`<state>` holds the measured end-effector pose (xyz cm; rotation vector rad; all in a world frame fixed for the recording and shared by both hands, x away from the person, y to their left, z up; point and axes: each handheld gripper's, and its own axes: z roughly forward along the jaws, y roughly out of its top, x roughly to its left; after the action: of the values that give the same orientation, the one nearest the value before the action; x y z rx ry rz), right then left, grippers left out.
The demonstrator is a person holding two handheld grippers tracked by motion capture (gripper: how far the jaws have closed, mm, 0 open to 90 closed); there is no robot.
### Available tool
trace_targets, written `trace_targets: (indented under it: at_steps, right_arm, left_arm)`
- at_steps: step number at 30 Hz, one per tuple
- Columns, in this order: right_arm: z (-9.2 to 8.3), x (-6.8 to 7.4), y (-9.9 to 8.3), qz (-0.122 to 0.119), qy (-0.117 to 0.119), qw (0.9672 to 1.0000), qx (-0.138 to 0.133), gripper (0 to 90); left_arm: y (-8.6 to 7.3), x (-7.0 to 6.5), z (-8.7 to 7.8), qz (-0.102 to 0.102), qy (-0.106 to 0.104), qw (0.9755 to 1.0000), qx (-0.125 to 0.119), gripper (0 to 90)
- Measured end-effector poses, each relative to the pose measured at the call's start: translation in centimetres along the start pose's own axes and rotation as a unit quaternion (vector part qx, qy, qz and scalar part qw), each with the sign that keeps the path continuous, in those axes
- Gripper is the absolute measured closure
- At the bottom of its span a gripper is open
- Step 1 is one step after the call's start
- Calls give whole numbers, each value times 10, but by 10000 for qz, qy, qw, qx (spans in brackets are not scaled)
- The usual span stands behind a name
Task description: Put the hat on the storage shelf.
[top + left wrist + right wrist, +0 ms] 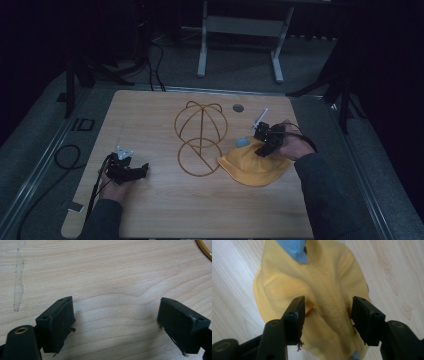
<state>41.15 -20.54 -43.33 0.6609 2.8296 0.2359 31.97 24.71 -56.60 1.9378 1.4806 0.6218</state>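
— Fingers (60, 325) of the left gripper (131, 170): spread wide apart, nothing between them, just bare pale wood of the bench (107, 277).

— And on the right gripper (264, 138)?

— Fingers (295, 315) parted there too, set either side of a raised fold of the yellow cap (322, 297), not closed on it. Cannot tell whether the pads touch the cloth.

— Position of the cap?

— Lying crumpled on the bench (150, 210), right of centre, yellow cap (255, 167) directly below the right gripper. Bit of blue cloth (295, 248) at the far edge of it in the right gripper view; same blue spot (243, 142) visible from the high view, at the cap's upper edge.

— Anything just beside it?

— Gold wire stand (200, 137): upright rounded frame with a ring base flat on the bench, near the middle. Cap's left edge close to that ring, possibly touching; hard to tell. Curved piece of the same wire (205, 250) at the top right corner of the left gripper view.

— Left hand (112, 190)?

— Low on the left side of the bench, well apart from the cap, gripper pointing right toward the stand. Cable trailing off the bench edge toward the floor.

— Right hand (295, 145)?

— Coming in from the right, dark sleeve (320, 195), gripper angled down onto the cap.

— Anything else on the bench?

— Small grey round disc (238, 107) near the far edge. Long pale scuff mark (18, 282) on the wood in the left gripper view.
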Motion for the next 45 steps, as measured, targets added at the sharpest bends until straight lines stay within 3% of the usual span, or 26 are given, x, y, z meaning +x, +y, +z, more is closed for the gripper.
trace_targets:
  at_steps: [5,12,15,29,45]
  right_arm:
    - [4,0,5,-131,66,9998,166,517]
    - [5,-1,11,-342,98,9986,385,745]
    - [4,0,11,-407,43,9983,409,791]
    - [-9,3,4,-383,-189,9980,460,826]
    - [-29,-9,-9,79,-348,9993,124,830]
  left_arm:
    - [0,0,0,2,2,10000,2,144]
    - [-1,-1,-1,20,-20,10000,3,144]
    - [-1,-1,-1,27,-20,10000,8,144]
    - [-1,-1,-1,24,-20,10000,5,144]
    - [0,-1,0,22,-25,10000,4,144]
